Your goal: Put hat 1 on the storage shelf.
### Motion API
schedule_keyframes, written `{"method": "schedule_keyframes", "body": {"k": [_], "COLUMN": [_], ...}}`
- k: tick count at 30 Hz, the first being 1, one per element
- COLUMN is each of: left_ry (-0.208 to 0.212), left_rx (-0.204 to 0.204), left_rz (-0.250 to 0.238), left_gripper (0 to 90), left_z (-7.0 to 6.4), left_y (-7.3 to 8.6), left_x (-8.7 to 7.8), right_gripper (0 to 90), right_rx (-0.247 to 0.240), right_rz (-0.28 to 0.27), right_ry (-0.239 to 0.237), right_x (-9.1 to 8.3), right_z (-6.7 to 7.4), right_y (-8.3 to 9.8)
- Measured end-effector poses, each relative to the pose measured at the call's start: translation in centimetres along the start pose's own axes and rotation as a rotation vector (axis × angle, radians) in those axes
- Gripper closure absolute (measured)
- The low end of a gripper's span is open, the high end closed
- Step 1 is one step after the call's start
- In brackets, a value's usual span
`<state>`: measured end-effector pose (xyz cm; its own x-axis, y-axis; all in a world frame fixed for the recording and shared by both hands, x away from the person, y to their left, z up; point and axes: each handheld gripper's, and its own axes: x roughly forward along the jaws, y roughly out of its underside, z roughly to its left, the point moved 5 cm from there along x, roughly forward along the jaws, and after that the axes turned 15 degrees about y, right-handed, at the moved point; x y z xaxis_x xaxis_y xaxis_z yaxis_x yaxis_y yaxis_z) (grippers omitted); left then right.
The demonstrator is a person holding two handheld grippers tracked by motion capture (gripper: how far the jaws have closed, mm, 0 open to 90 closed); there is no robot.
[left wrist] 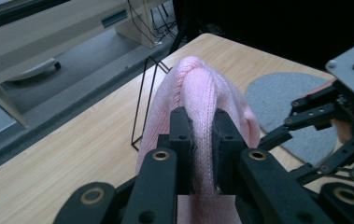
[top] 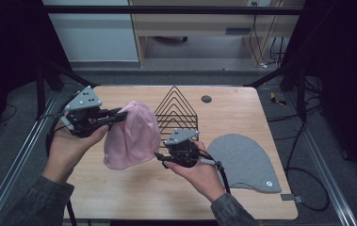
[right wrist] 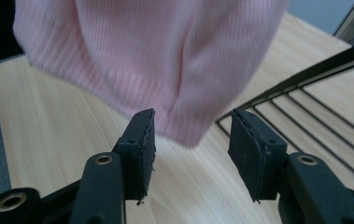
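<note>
A pink knitted hat [top: 133, 136] hangs in the air over the table's left half. My left gripper [top: 119, 115] is shut on a fold at its top, and in the left gripper view the two pads [left wrist: 184, 135] pinch the pink knit [left wrist: 202, 93] between them. My right gripper [top: 159, 157] sits at the hat's lower right edge. In the right gripper view its jaws [right wrist: 191, 135] stand apart, with the hat's hem [right wrist: 156, 56] hanging just beyond the tips and neither pad pressing on it.
A black wire rack [top: 176, 110] stands behind the hat at the table's middle back. A flat grey hat [top: 244, 162] lies on the wooden table [top: 133, 193] at the right. A small dark disc [top: 206, 99] lies near the far edge.
</note>
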<state>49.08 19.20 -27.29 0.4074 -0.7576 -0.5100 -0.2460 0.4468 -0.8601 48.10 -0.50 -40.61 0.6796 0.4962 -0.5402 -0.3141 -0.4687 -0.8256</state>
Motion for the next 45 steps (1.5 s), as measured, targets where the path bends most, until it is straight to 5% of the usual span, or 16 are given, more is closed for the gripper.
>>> {"method": "schedule_keyframes", "body": {"k": [18,31,36,45], "left_ry": [0.068,0.082,-0.002,-0.03], "left_rx": [0.014,0.017,0.058,0.054], "left_rz": [-0.032,-0.043,0.013,-0.016], "left_gripper": [81.1,81.1,80.5,79.2], "left_z": [-1.5,-1.7,-0.1,2.7], "left_y": [-1.9,-2.3,-2.6,-4.1], "left_x": [1.2,1.2,0.7,1.0], "right_gripper": [48.1,78.2,83.2,83.6], "right_rx": [0.029,0.004,-0.014,-0.056], "right_rz": [-0.018,-0.022,-0.005,-0.01], "right_ry": [0.021,-0.002,-0.035,-0.052], "right_x": [0.4,0.4,-0.5,-3.4], "right_z": [-1.4,-1.5,-2.5,-5.3], "right_y": [-2.8,-4.7,-5.2,-7.8]}}
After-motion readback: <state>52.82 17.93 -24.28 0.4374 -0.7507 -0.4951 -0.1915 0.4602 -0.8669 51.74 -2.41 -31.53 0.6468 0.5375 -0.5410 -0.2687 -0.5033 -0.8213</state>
